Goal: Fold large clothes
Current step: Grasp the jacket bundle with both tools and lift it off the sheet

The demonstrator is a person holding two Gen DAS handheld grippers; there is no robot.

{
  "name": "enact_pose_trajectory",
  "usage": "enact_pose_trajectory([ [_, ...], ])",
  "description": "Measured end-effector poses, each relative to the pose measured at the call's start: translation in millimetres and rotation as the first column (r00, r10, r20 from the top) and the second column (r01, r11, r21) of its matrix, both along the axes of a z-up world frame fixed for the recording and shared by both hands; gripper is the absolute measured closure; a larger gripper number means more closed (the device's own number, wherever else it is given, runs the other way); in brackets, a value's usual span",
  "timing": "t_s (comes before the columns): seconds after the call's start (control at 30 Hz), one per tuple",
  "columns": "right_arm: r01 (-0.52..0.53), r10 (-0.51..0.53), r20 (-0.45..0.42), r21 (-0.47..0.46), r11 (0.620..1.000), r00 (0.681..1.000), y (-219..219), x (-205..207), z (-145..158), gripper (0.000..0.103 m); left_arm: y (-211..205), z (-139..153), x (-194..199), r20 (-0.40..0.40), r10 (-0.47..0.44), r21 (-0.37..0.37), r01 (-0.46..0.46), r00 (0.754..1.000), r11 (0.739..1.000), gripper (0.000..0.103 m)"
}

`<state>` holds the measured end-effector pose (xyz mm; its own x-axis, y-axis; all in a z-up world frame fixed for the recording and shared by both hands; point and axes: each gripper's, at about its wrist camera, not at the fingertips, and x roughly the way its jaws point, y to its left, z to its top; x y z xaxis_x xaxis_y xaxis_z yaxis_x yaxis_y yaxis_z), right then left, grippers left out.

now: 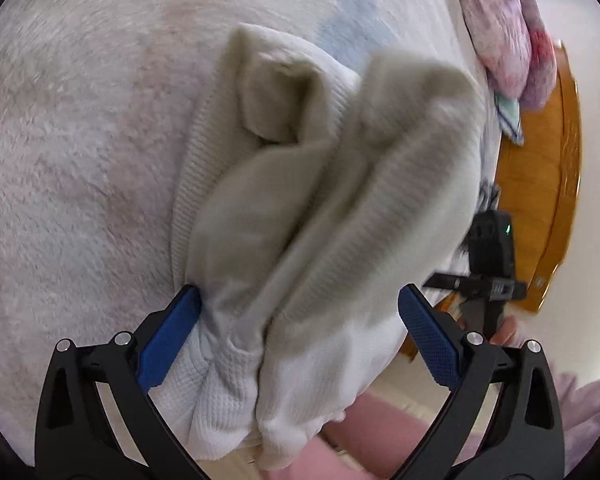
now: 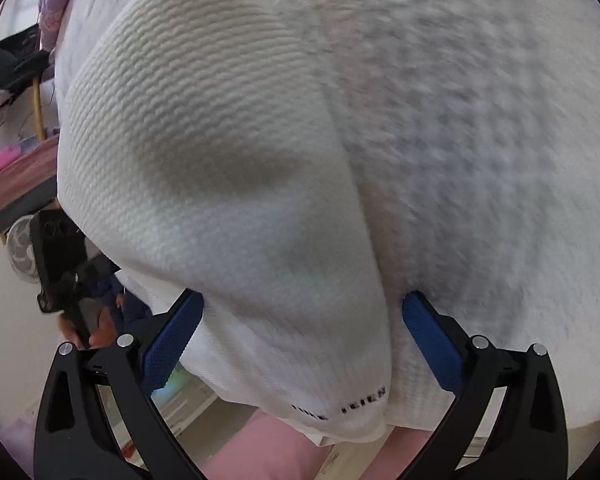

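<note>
A white ribbed knit garment [image 1: 332, 184] lies bunched in thick folds on a fuzzy pale blanket [image 1: 80, 140] and hangs over the bed's near edge. My left gripper [image 1: 298, 340] stands wide open around the bunched cloth; the fabric brushes its left pad [image 1: 168, 340] while the right pad [image 1: 428, 340] stands free. In the right wrist view the same garment [image 2: 220, 160] bulges smoothly between the wide jaws of my right gripper [image 2: 304, 340], which is open, and a line of small dark lettering [image 2: 340, 400] shows near the hem. Each view shows the other gripper [image 1: 492, 272] [image 2: 60, 272] in a hand.
The fuzzy blanket [image 2: 480, 120] covers the bed. A wooden headboard [image 1: 548, 184] and pink floral bedding [image 1: 508, 28] lie to the right. A small fan [image 2: 20, 252] and a rack with dark clothes [image 2: 16, 60] stand at the left. A pink sleeve [image 1: 372, 432] is below the grippers.
</note>
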<state>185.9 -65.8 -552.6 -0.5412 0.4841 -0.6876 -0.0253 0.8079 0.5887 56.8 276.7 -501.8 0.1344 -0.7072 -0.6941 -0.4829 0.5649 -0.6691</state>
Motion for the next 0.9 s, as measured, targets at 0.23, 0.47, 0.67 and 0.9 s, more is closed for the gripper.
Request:
enact_pose_trajectory([
  [0.23,-0.084,0.077,0.104,0.067,0.994,0.992,35.3,9.7,19.0,0.006,-8.7,5.3,19.9,-0.095,-0.128,0.237,0.147,0.987,0.96,0.005],
  [0.47,0.05,-0.062,0.052,0.214,0.976,0.997,14.4,7.7,4.9,0.006,-8.4,8.0,-3.8,0.018,0.005,0.059,-0.006,1.0,0.998,0.006],
  [0.67,0.252,-0.241,-0.075,0.337,0.907,0.968,-9.9,-6.4,-16.8,0.006,-37.1,5.4,-11.0,0.061,-0.092,0.045,0.089,0.994,0.995,0.007],
  [0.9,0.168,-0.183,0.044,0.232,0.958,0.982,17.0,-2.1,-2.4,0.006,-11.3,3.4,-20.9,0.093,0.053,-0.029,-0.05,0.994,0.998,0.005],
])
